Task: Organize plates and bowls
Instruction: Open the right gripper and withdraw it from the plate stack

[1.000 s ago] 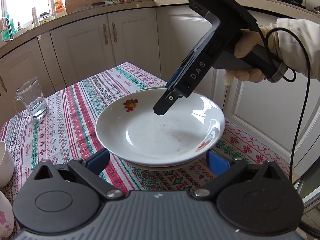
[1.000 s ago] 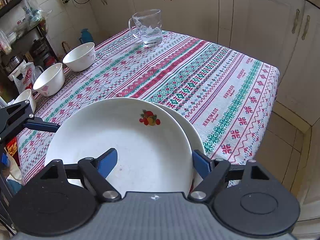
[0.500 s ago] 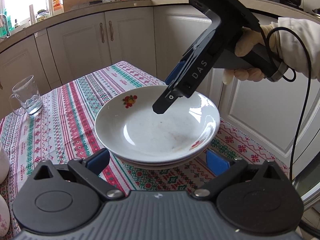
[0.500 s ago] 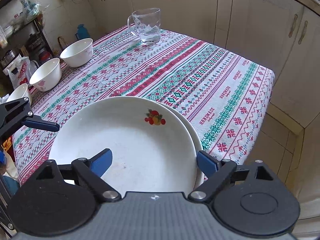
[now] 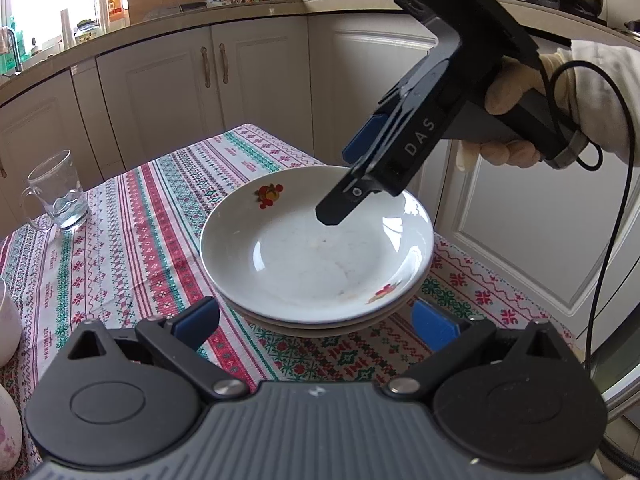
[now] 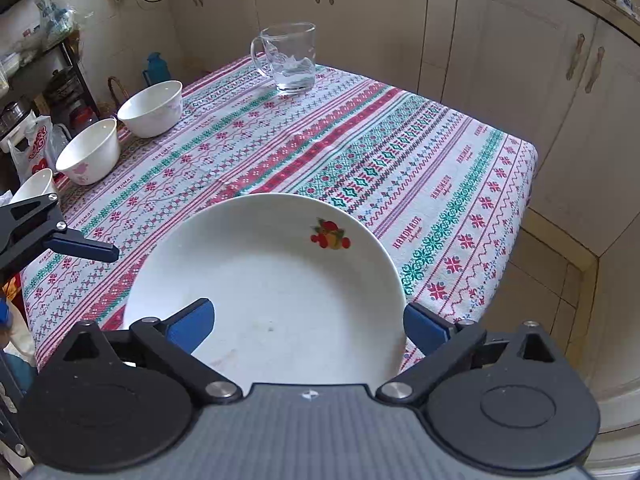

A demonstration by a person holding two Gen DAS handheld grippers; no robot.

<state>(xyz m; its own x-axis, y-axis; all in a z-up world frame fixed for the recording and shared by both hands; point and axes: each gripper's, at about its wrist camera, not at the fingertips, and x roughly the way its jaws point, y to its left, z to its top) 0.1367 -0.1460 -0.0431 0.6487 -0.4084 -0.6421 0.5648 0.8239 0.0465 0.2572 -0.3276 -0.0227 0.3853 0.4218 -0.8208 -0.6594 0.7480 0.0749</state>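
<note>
Right gripper point(image 6: 306, 326) hangs above the stacked plates point(image 6: 272, 280), jaws just opened wide, nothing between them. Lift straight up, clear of the rim, before heading to the bowls point(image 6: 152, 108) far left.

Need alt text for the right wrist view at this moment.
The right gripper, fingers spread wide, hovers over a white fruit-print plate on a patterned tablecloth. Three white bowls line the left edge, a glass mug stands at the far end.

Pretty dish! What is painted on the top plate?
Red and yellow fruit on the white top plate, clearest in the right wrist view.
</note>
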